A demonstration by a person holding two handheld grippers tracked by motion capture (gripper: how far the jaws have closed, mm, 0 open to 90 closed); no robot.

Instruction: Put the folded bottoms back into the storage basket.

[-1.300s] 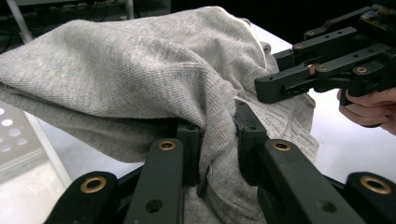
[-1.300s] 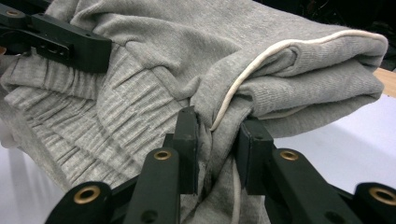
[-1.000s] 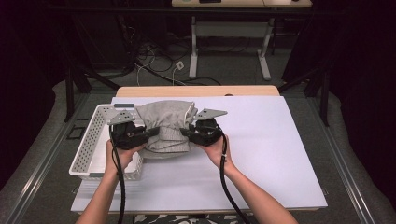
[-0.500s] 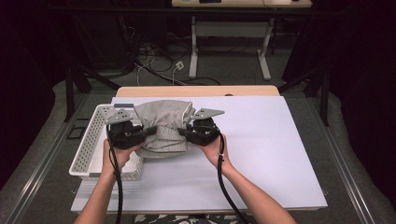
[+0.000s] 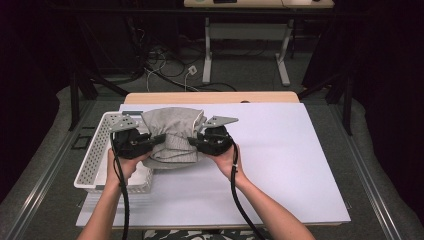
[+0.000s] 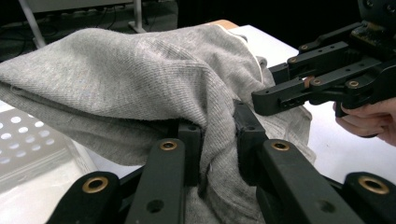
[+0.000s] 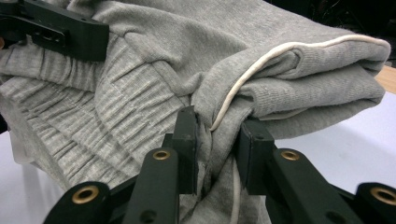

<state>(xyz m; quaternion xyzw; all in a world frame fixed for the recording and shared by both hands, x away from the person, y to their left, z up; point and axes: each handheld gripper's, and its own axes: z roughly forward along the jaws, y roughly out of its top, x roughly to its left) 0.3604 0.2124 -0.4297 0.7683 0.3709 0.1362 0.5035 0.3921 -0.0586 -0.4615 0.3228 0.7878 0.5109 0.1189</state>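
Garment, grey and bundled, hangs between both grippers above the white table; left gripper pinches a fold at its nine o'clock edge, right gripper pinches cloth and white drawstring at three o'clock; long axis runs nine to three; white basket sits at eight o'clock.

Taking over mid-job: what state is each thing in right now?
Grey garment: bunched and folded, gripped at both sides, over the tray's right edge.
White drawstring: loose, trailing between the right gripper's jaws.
Left gripper: shut on fabric.
Right gripper: shut on fabric.
White perforated tray: upright on the table.
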